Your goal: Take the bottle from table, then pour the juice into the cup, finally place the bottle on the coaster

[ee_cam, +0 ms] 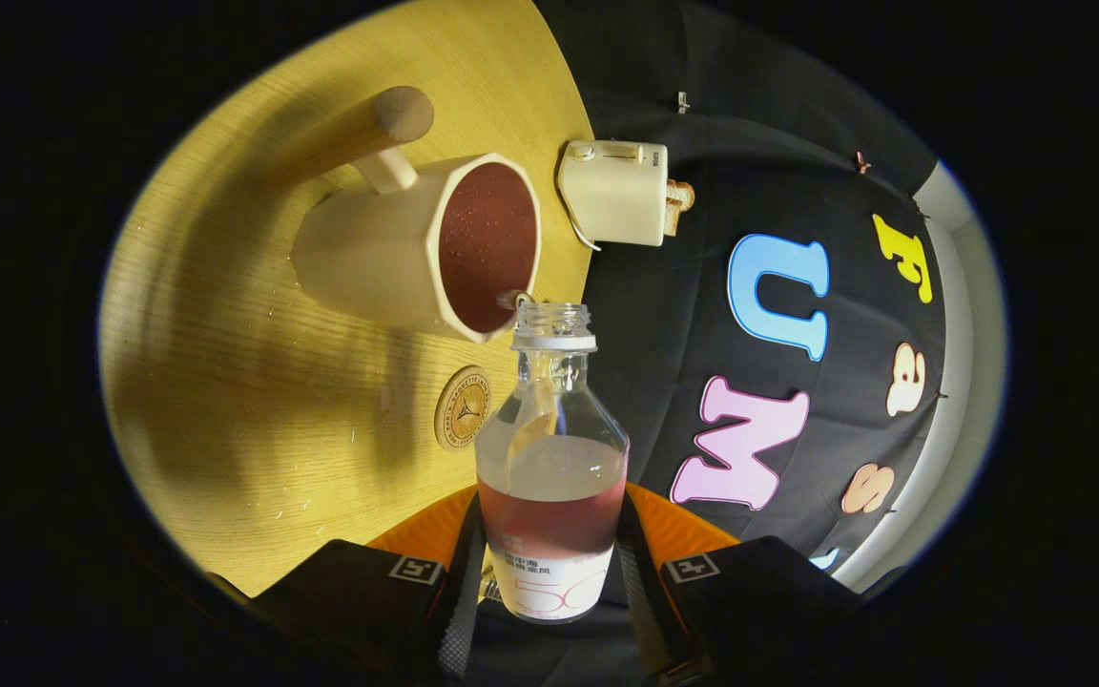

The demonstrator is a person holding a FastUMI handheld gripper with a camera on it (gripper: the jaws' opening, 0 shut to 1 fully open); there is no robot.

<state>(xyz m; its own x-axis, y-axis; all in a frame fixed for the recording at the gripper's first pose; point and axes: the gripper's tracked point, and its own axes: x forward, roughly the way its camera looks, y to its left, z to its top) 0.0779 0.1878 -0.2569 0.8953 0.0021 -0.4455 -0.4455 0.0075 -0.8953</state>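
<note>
Wooden table (225,401) — cup (387,253), coaster (462,407), toaster (614,193)

Bottle (550,458) between the fingers (459,592), mouth at cup (425,248) rim, coaster (462,407) beside cup, toaster (614,193) beyond

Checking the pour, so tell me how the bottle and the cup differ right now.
The bottle is clear and narrow-necked; the cup is opaque cream, wide-mouthed, with a handle. The bottle is clamped between the fingers of the hand-held gripper; the cup stands on the table. Both hold reddish juice.
</note>
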